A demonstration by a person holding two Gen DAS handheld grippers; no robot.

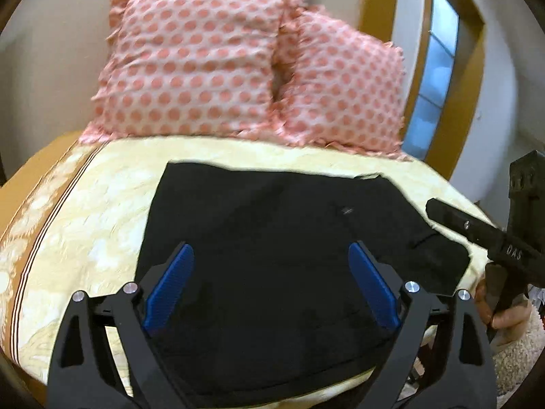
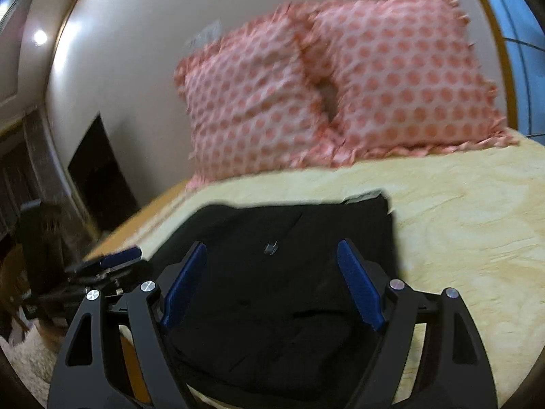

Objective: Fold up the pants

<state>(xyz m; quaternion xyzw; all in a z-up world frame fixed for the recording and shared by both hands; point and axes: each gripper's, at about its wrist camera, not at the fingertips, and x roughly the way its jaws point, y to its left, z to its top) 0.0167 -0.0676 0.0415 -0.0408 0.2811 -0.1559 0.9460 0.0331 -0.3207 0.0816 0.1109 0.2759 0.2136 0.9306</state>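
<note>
Ribbed blue pads (image 1: pixel 172 286) line the black fingers of the left gripper (image 1: pixel 270 284), spread wide with nothing between them; the right gripper (image 2: pixel 270 283) hangs likewise, jaws wide apart and holding nothing. Below both lie the black pants (image 1: pixel 259 238), soft matte cloth folded into a broad rough rectangle, flat on the bed (image 1: pixel 102 204) near its front edge. A small metal fastener (image 2: pixel 270 248) glints on the fabric. Pale yellow patterned bedspread covers the mattress, with a brown striped border (image 1: pixel 37 238) on one side. Farther back, two frilled pink polka-dot pillows (image 1: pixel 190 58) lean upright against a cream wall (image 2: pixel 136 51), beside a yellow-framed window (image 1: pixel 439 78)
</note>
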